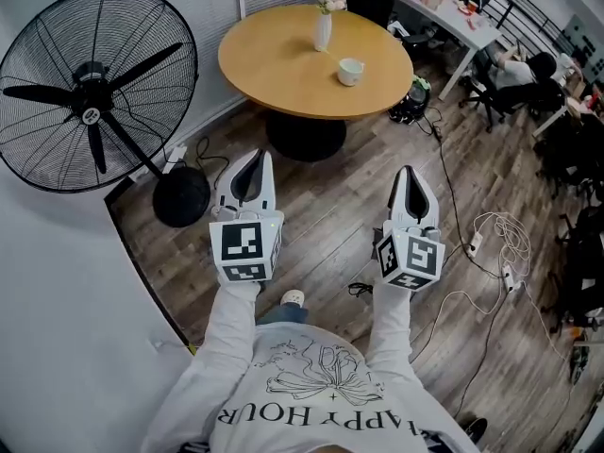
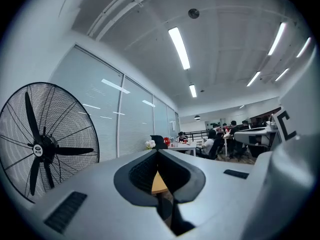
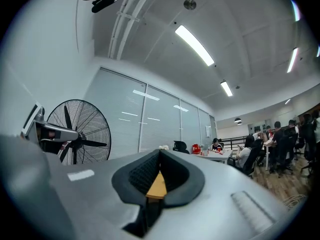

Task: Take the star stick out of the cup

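Observation:
A white cup point(image 1: 350, 70) stands on the round wooden table point(image 1: 283, 64) at the far side of the head view; I cannot make out a star stick in it. My left gripper point(image 1: 253, 155) and right gripper point(image 1: 408, 171) hover side by side over the wooden floor, well short of the table, tips pointing toward it. Both are shut with nothing between their jaws. In the left gripper view the left gripper point(image 2: 158, 153) shows a sliver of table top point(image 2: 159, 184) through the gap behind its closed tips. The right gripper point(image 3: 160, 151) shows the same sliver point(image 3: 158, 186).
A white vase with flowers point(image 1: 324, 22) stands on the table behind the cup. A large black pedestal fan point(image 1: 94, 102) is at the left by the wall. Cables and a power strip point(image 1: 491, 243) lie on the floor at the right. People sit at desks point(image 1: 453, 12) beyond.

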The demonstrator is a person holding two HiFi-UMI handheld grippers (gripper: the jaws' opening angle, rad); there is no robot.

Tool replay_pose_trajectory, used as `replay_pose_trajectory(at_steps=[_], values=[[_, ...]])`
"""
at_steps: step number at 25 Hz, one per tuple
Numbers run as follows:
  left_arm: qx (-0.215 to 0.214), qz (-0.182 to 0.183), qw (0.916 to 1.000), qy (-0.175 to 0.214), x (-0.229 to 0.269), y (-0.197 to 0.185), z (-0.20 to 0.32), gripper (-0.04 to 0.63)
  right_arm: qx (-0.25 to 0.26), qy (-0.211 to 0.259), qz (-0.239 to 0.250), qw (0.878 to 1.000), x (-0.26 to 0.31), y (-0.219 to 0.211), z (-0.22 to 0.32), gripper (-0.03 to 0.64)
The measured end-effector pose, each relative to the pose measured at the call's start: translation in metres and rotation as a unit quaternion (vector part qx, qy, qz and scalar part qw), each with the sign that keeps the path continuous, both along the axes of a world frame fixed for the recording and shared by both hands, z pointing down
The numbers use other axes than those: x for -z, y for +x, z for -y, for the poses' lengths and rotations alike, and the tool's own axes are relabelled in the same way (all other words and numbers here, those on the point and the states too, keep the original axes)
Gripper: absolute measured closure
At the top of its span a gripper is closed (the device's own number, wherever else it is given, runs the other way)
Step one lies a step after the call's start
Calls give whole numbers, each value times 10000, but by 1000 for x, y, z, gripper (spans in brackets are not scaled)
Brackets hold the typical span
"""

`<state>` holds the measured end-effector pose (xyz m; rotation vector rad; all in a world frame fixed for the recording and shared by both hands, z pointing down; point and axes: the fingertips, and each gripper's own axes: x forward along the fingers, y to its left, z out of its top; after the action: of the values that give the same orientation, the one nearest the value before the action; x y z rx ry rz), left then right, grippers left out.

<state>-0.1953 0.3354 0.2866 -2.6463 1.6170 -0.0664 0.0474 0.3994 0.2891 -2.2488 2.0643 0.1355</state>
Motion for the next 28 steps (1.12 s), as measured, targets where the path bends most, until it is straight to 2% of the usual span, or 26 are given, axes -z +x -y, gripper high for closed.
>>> replay_pose_trajectory(at_steps=[10, 17, 28], values=[[-114, 29, 9999, -120, -13, -9, 50, 589, -4, -153, -50, 9999, -11, -18, 45, 592], [-116, 5, 9994, -312, -31, -7, 87, 589, 6, -305, -39, 9995, -24, -15, 78, 592], [30, 31, 9996, -290, -34, 34, 151, 589, 106, -269, 92, 9995, -29, 34, 150, 591]])
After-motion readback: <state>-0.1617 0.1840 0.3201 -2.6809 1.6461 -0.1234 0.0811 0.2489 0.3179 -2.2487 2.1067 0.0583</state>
